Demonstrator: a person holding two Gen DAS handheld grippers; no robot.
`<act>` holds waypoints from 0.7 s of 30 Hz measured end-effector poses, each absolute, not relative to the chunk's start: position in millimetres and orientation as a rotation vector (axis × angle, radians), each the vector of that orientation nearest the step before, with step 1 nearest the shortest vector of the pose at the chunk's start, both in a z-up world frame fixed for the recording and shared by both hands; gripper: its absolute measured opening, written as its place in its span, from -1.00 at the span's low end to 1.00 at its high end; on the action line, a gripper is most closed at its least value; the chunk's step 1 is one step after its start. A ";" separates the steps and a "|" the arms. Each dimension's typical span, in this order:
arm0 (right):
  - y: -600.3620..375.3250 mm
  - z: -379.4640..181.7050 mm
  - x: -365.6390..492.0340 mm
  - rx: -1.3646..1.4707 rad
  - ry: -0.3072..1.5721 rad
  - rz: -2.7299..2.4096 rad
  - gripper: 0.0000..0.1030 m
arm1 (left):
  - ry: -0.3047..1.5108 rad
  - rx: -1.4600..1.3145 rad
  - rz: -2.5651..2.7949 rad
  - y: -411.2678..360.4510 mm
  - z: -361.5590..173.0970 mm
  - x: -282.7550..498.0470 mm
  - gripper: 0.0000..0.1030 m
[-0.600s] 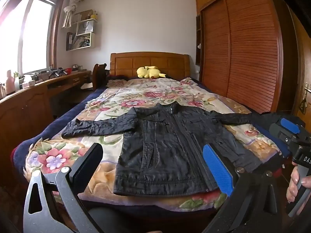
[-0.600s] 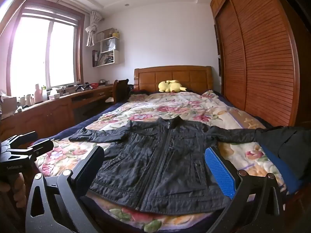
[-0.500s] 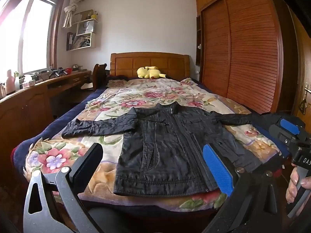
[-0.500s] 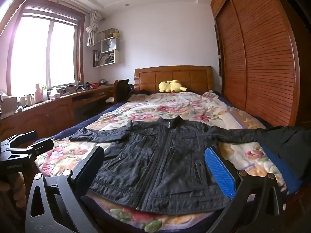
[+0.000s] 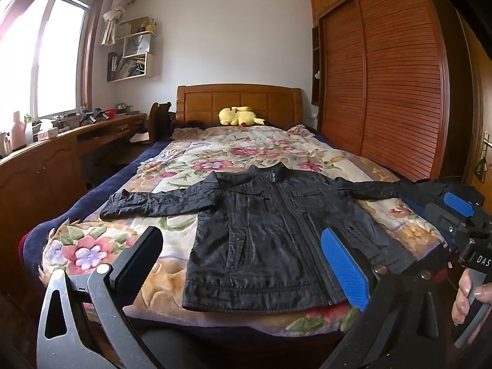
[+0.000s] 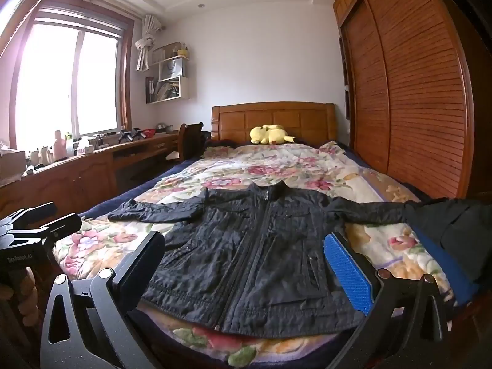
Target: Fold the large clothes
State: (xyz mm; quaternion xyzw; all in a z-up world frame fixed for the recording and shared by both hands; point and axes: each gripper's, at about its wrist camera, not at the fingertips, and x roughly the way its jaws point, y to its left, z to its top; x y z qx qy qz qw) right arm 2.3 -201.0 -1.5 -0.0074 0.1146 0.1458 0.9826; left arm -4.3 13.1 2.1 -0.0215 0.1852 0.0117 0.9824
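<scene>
Black jacket (image 5: 270,233), left wrist view: the garment is spread flat, front up and zipped, on the floral bedspread (image 5: 215,156) near the foot of the bed, with both sleeves stretched out sideways. The left gripper (image 5: 243,264) is held in front of the bed's foot end, its fingers spread wide and holding nothing. The jacket's hem is framed between the black finger (image 5: 138,261) and the blue-padded finger (image 5: 344,267); the blue pad overlaps the jacket's right lower corner in the picture, though contact cannot be judged. The right gripper (image 5: 461,215) is seen at the far right, beside the sleeve end.

Right wrist view: the jacket (image 6: 255,252) is seen lying across the bedspread (image 6: 276,166), collar toward the headboard (image 6: 273,120). The right gripper (image 6: 246,267) is likewise held wide apart and empty, short of the hem, with the jacket's body framed between its two fingers. The left gripper (image 6: 37,218) is visible at the left edge. A yellow plush toy (image 6: 270,135) rests by the headboard.
</scene>
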 end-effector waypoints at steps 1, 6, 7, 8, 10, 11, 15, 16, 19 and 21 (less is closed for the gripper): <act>-201.1 -1.3 2.5 -0.014 0.231 0.293 1.00 | 0.372 -0.043 0.024 14.7 3.2 -4.8 1.00; -200.7 -1.3 1.8 -0.014 0.230 0.292 1.00 | 0.372 -0.041 0.026 13.3 4.2 -5.4 1.00; -200.7 -1.2 2.0 -0.014 0.231 0.293 1.00 | 0.371 -0.041 0.026 13.6 4.6 -5.7 1.00; -200.5 -0.9 2.3 -0.012 0.230 0.294 1.00 | 0.371 -0.042 0.025 13.2 4.5 -5.4 1.00; -200.5 -1.1 1.5 -0.012 0.229 0.295 1.00 | 0.372 -0.041 0.026 13.1 4.6 -5.5 1.00; -200.1 -0.9 1.5 -0.012 0.228 0.295 1.00 | 0.372 -0.041 0.026 12.9 4.5 -5.4 1.00; -200.6 -0.6 1.3 -0.010 0.229 0.296 1.00 | 0.372 -0.041 0.025 12.5 4.4 -5.2 1.00; -200.4 -0.6 1.2 -0.010 0.228 0.295 1.00 | 0.372 -0.039 0.027 12.2 4.4 -5.1 1.00; -200.3 -0.4 1.2 -0.008 0.230 0.298 1.00 | 0.371 -0.040 0.026 12.7 4.6 -5.5 1.00; -200.6 -0.7 0.5 -0.008 0.230 0.297 1.00 | 0.372 -0.039 0.029 12.1 4.5 -5.1 1.00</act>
